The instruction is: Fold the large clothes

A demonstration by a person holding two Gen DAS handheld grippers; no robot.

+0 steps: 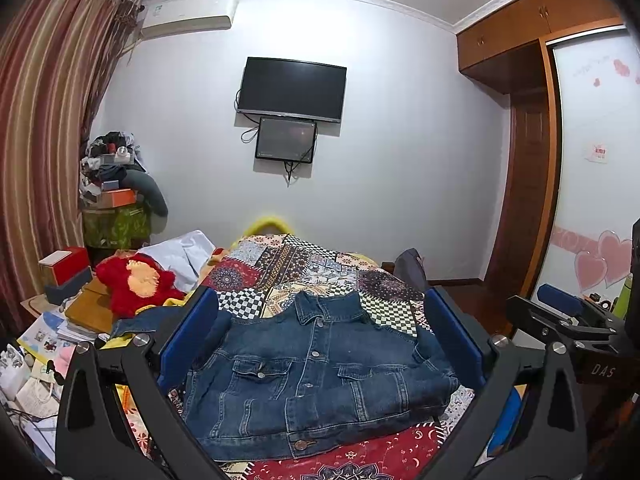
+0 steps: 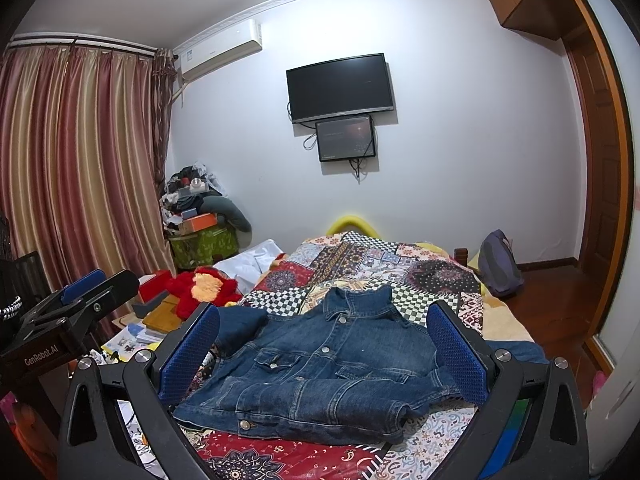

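A blue denim jacket (image 1: 316, 376) lies front up on the patchwork bedspread (image 1: 316, 268), buttons closed, collar toward the far wall, sleeves tucked in at its sides. My left gripper (image 1: 320, 340) is open and empty, held above the jacket's near part, blue pads wide apart. My right gripper (image 2: 324, 352) is also open and empty above the jacket (image 2: 320, 372). The right gripper shows at the right edge of the left wrist view (image 1: 560, 312); the left gripper shows at the left of the right wrist view (image 2: 80, 292).
A red plush toy (image 1: 136, 284) and white cloth (image 1: 188, 252) lie at the bed's left side. Boxes, books and papers clutter the floor at left (image 1: 60, 320). A backpack (image 2: 500, 264) stands at the bed's right. A wardrobe (image 1: 528, 160) is at right.
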